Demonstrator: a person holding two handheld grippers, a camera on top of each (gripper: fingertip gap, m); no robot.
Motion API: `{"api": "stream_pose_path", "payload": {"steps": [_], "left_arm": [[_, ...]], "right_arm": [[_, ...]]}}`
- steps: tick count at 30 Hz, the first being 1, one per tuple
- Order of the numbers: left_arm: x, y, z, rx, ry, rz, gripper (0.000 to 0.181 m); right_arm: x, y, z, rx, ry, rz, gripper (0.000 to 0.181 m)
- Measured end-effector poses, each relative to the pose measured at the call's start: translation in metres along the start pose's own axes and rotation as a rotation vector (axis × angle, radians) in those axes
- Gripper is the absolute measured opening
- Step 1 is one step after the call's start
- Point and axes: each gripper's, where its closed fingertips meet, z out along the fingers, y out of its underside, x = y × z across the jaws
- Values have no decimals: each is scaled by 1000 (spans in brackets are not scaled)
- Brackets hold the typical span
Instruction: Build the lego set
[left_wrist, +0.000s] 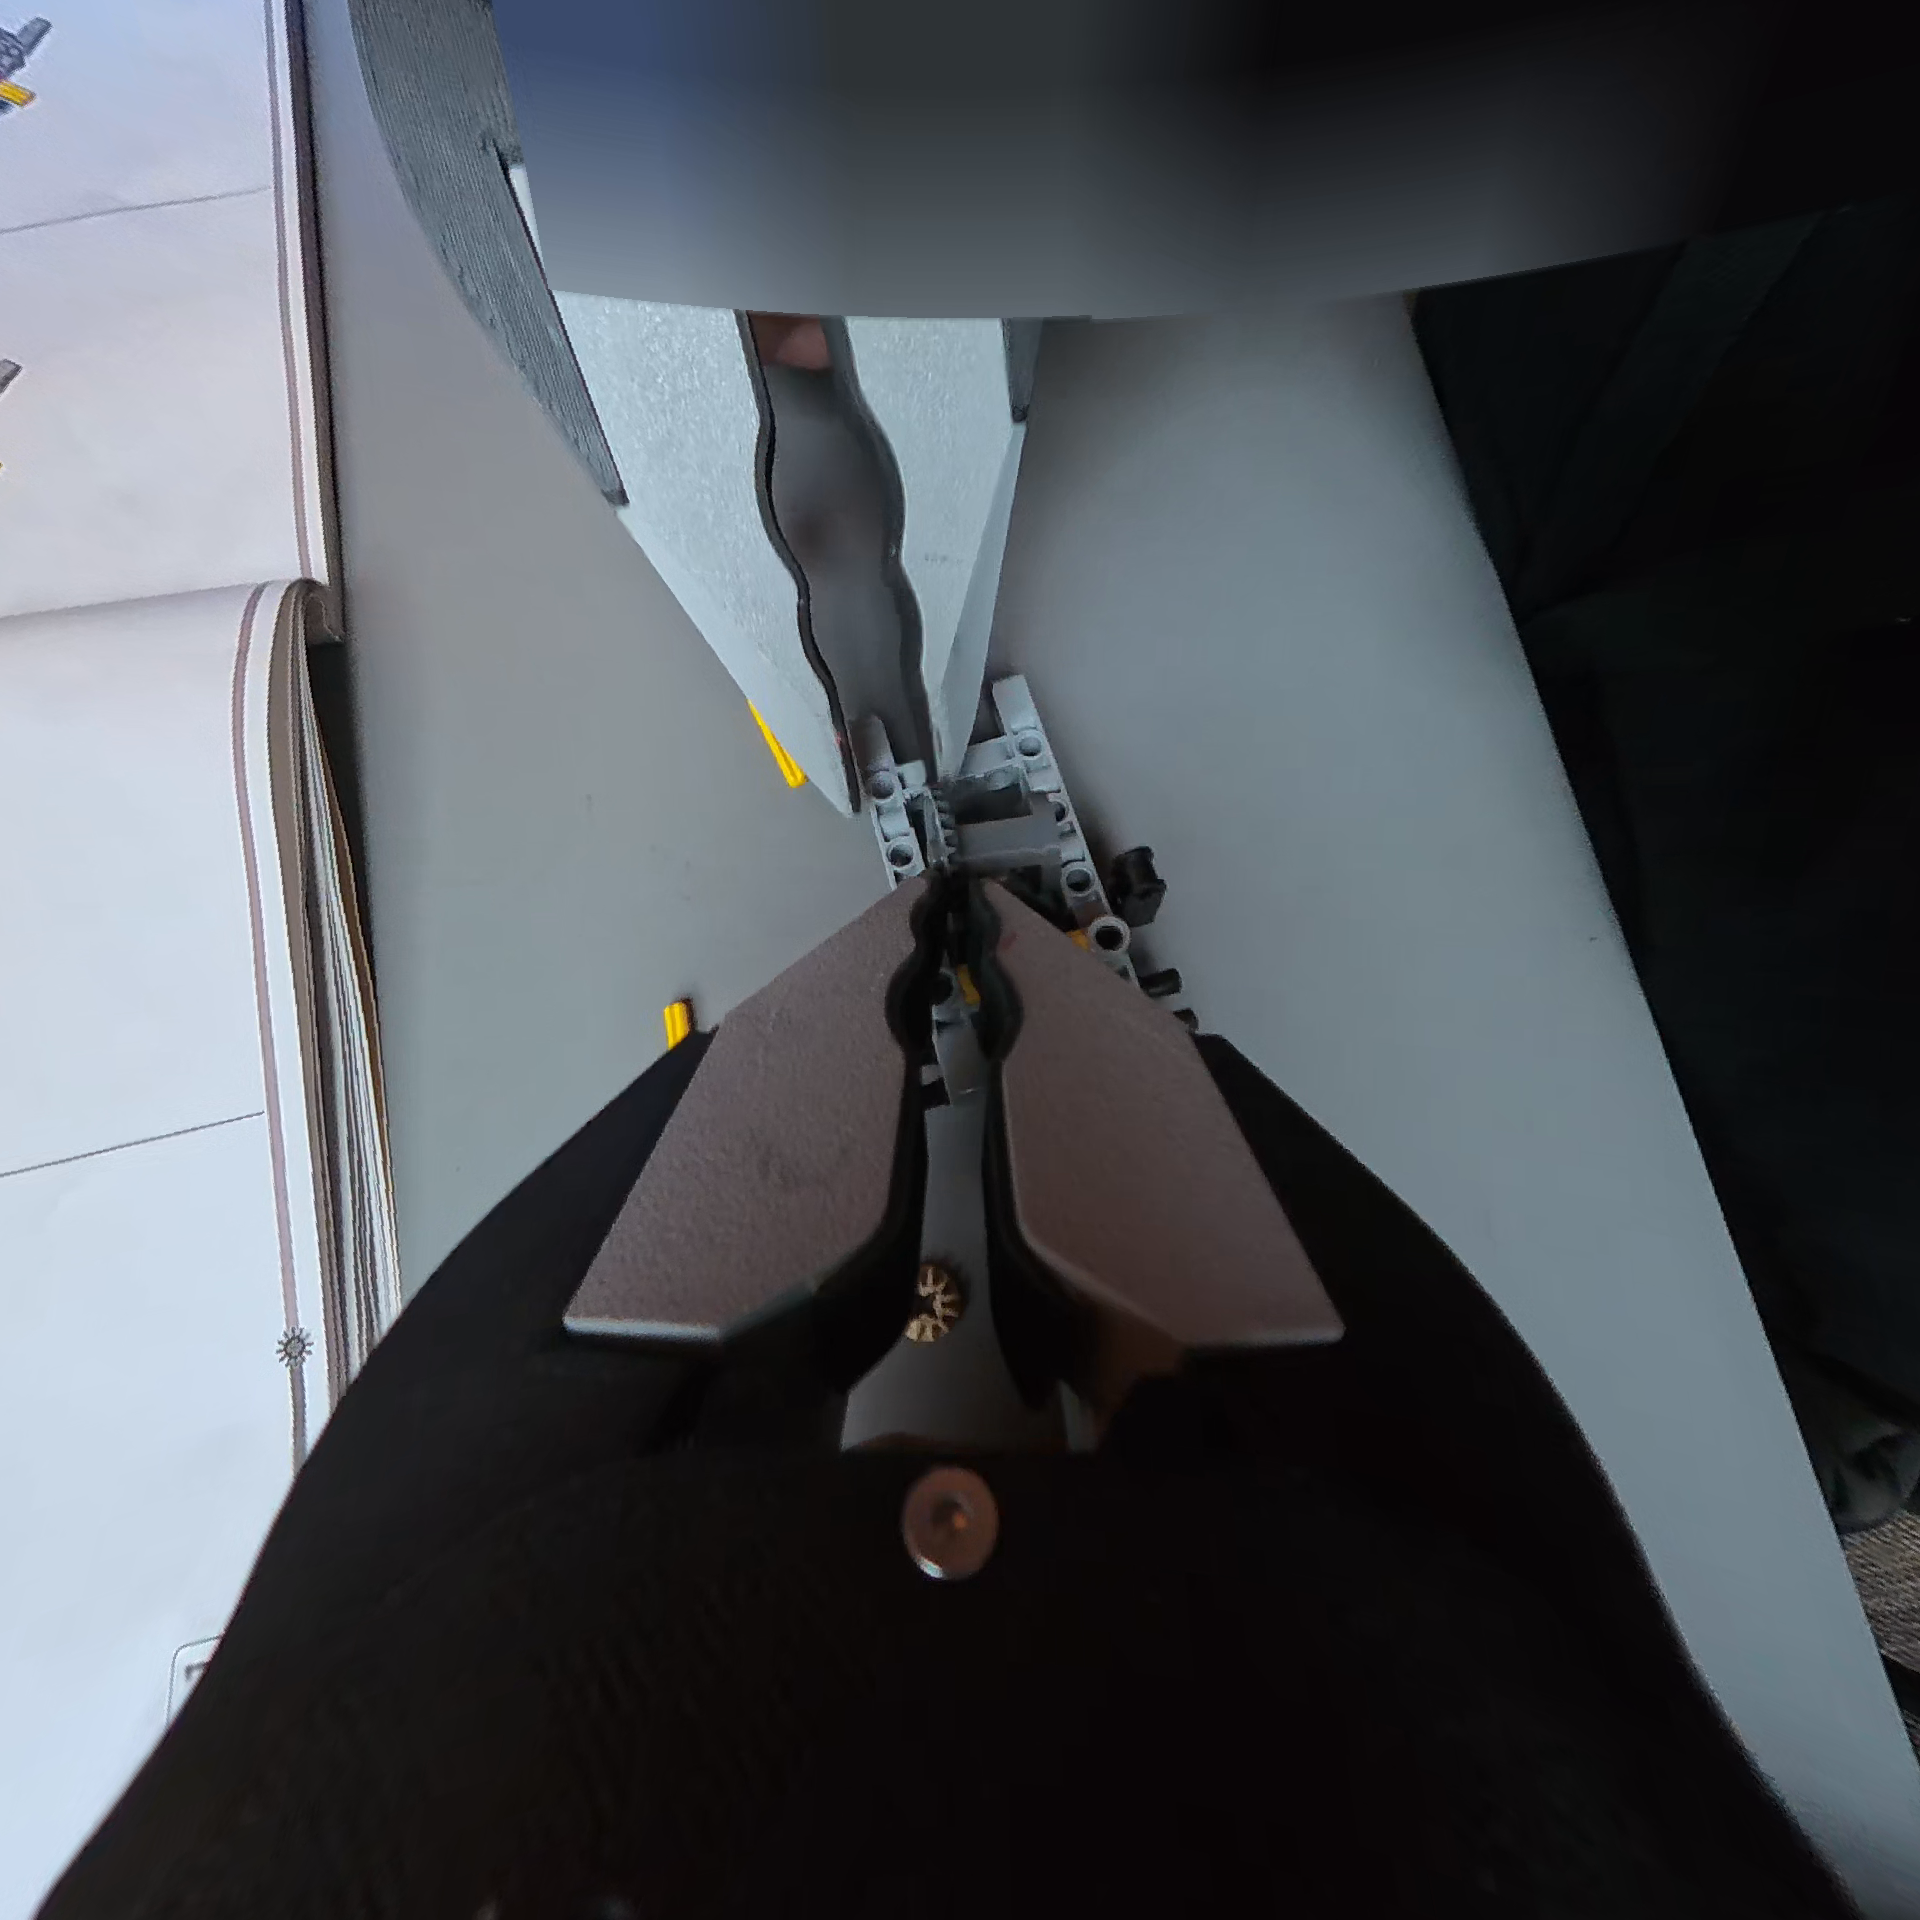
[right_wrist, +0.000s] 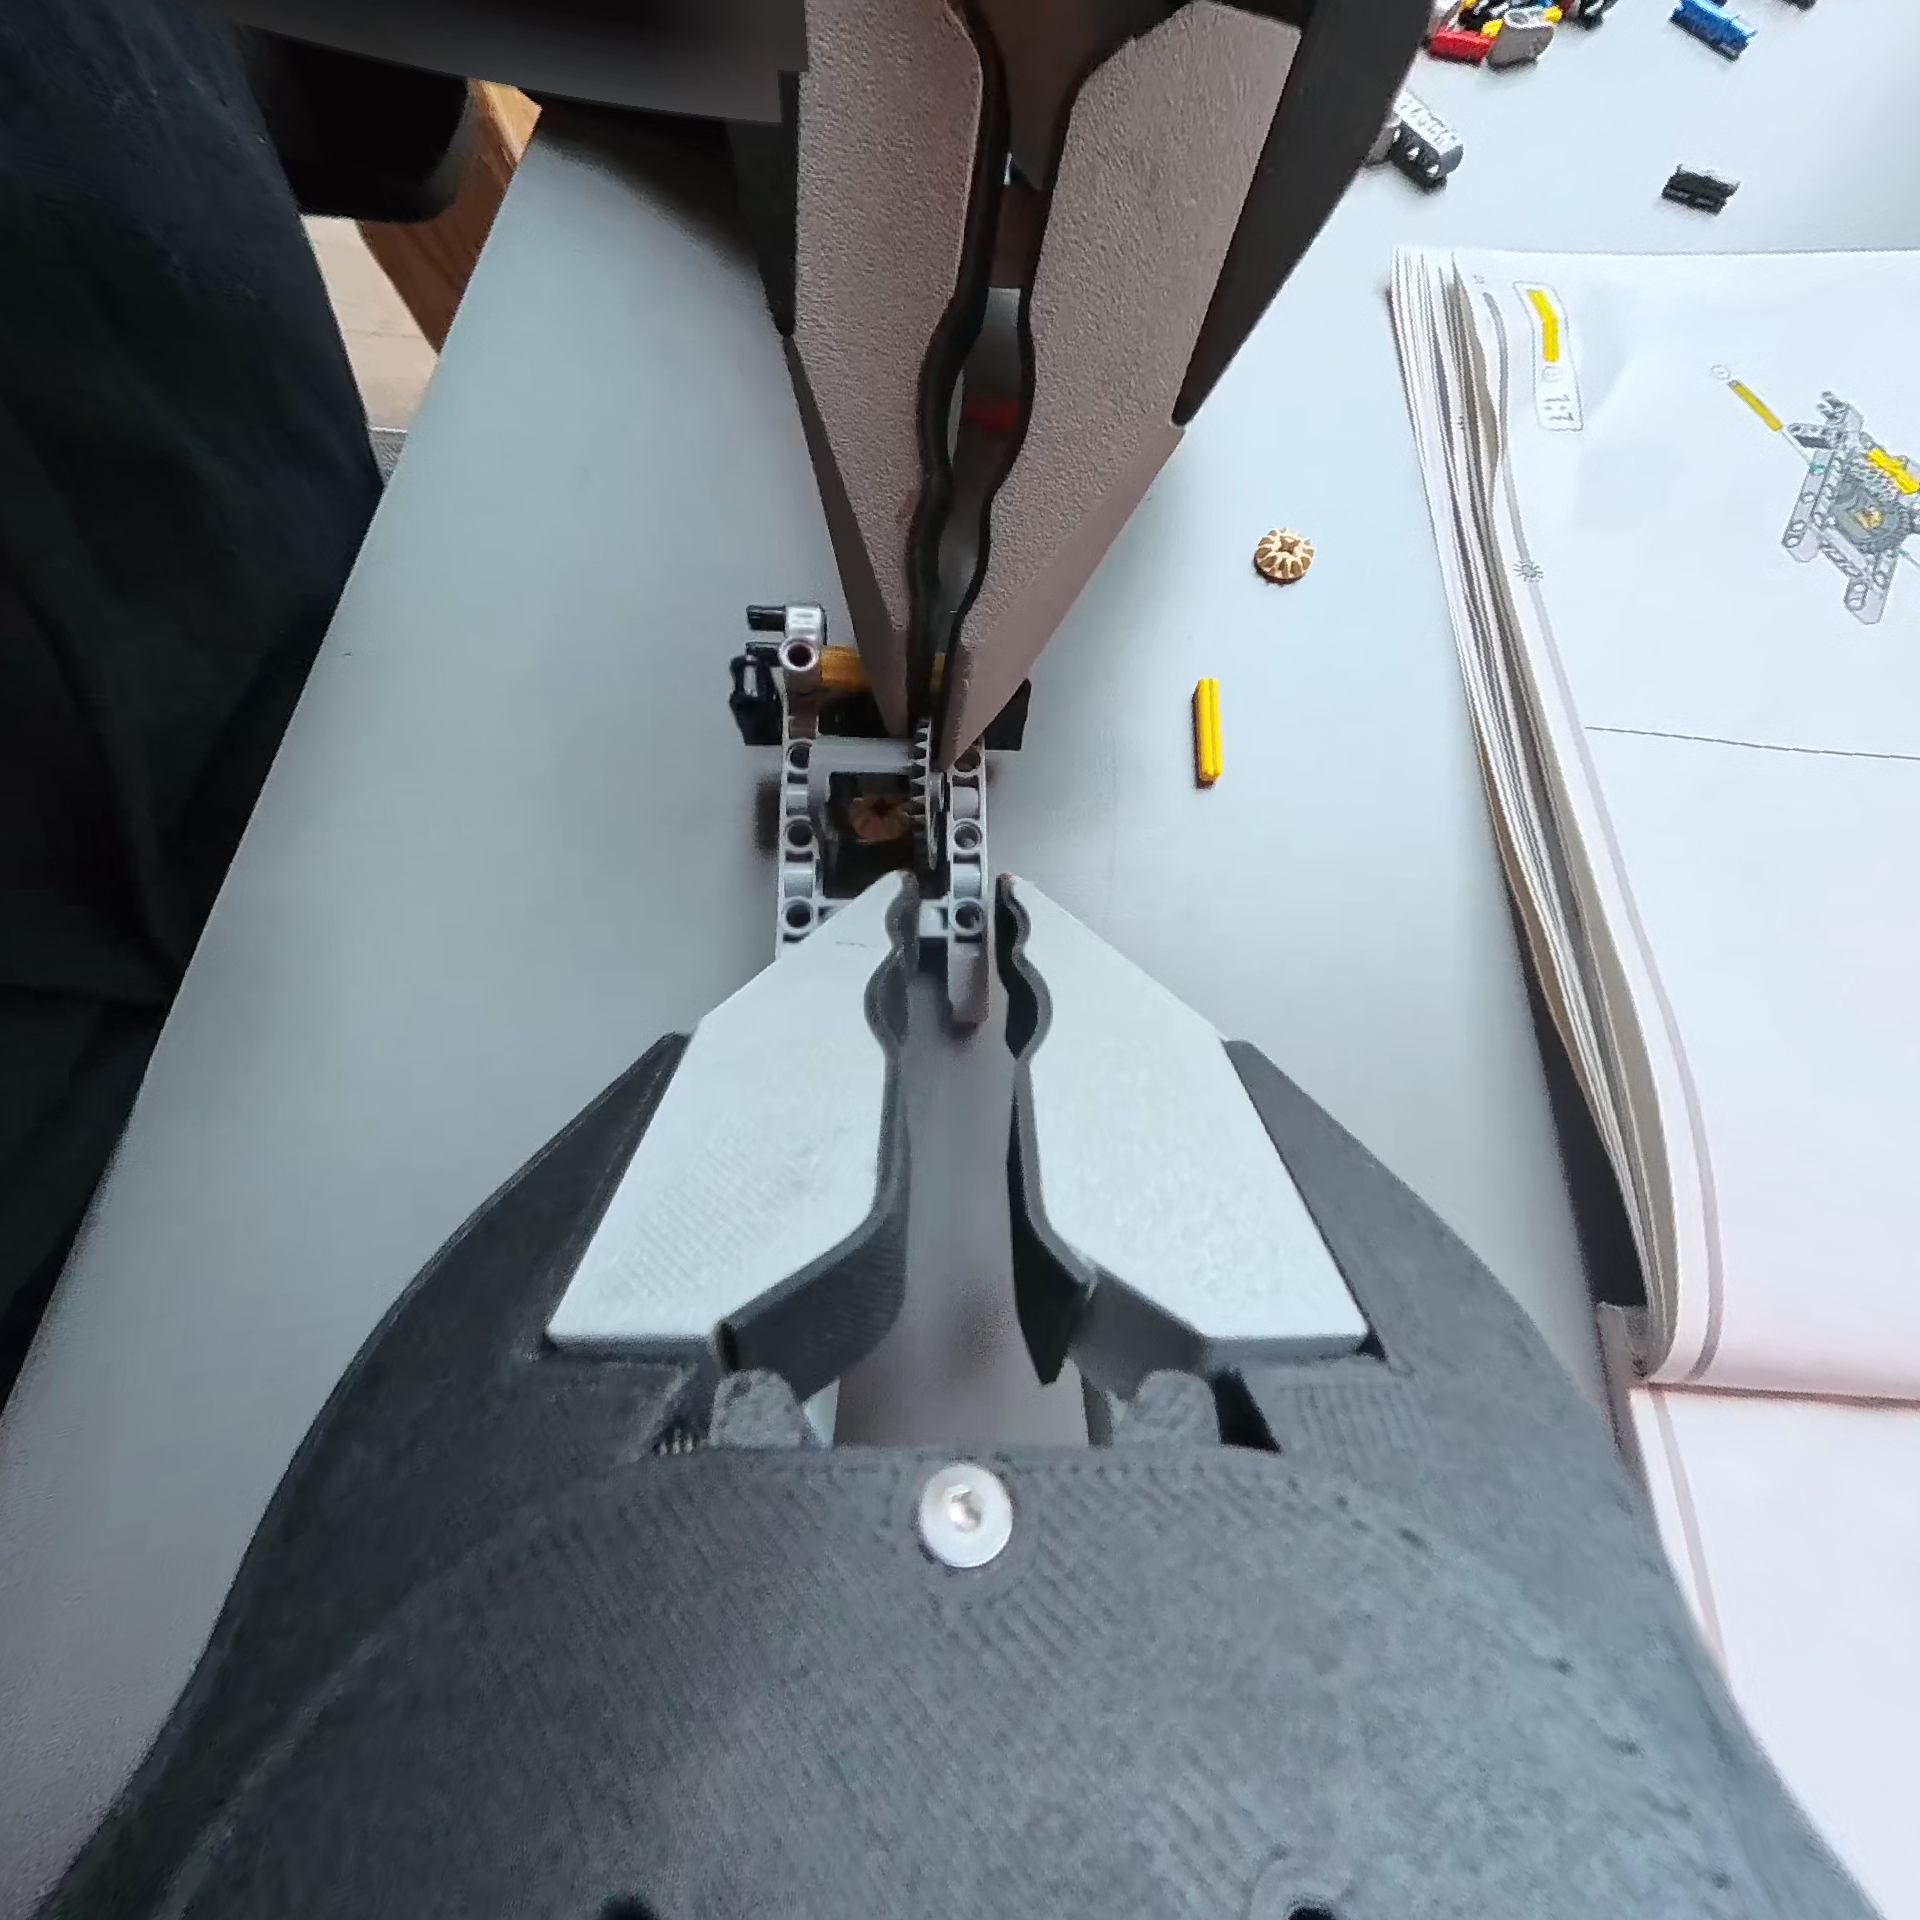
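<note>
My left gripper (left_wrist: 951, 883), with brown-grey fingers, rises from the bottom of the left wrist view; its tips are pressed together at the centre of the frame, pinched on the dark gear (right_wrist: 928, 795) that stands on edge in the light-grey lego frame (left_wrist: 1081, 883). In the right wrist view that same gripper (right_wrist: 930, 732) descends from the top edge, tips meeting on the gear's upper rim. My right gripper (right_wrist: 951, 914), with pale-grey fingers, enters from the bottom of its own view and is clamped on the near end of the frame's right-hand beam (right_wrist: 966, 894), one tip on each side of it; in the left wrist view it (left_wrist: 899, 764) comes down from the upper centre onto the far end of the assembly. The frame (right_wrist: 800, 831) lies at the centre of the grey table (right_wrist: 520, 623), with a tan gear (right_wrist: 878, 819) seated inside it and black pins (right_wrist: 753, 675) at its upper-left end. A loose tan gear (right_wrist: 1285, 556) and a yellow axle (right_wrist: 1206, 730) lie on the table to the right of centre. The open instruction booklet (right_wrist: 1714, 831) fills the right side of that view and the left side of the other (left_wrist: 135, 831). Loose bricks (right_wrist: 1704, 31) are scattered in the upper right corner.
</note>
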Motion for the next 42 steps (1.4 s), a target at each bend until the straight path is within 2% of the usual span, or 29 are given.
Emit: {"api": "stream_pose_path", "payload": {"steps": [5, 10, 12, 18, 27, 33, 42], "left_arm": [[-1, 1, 0, -7, 7, -37, 0], [-1, 2, 1, -7, 10, -50, 0], [-2, 2, 1, -6, 10, -52, 0], [-2, 1, 1, -7, 2, -45, 0], [-2, -6, 0, 32, 5, -57, 0], [-6, -14, -7, 90, 4, -88, 0], [-45, 3, -35, 92, -147, -148, 0]], "right_arm": [[18, 1, -24, 28, 67, -2, 14], [34, 30, -42, -54, 65, 90, 20], [37, 37, -42, -75, 67, 101, 18], [24, 17, -28, -1, 3, 81, 8], [3, 10, -16, -1, -76, 25, 14], [3, 8, -17, 8, -62, 16, 14], [10, 10, -17, -2, -6, -9, 13]]}}
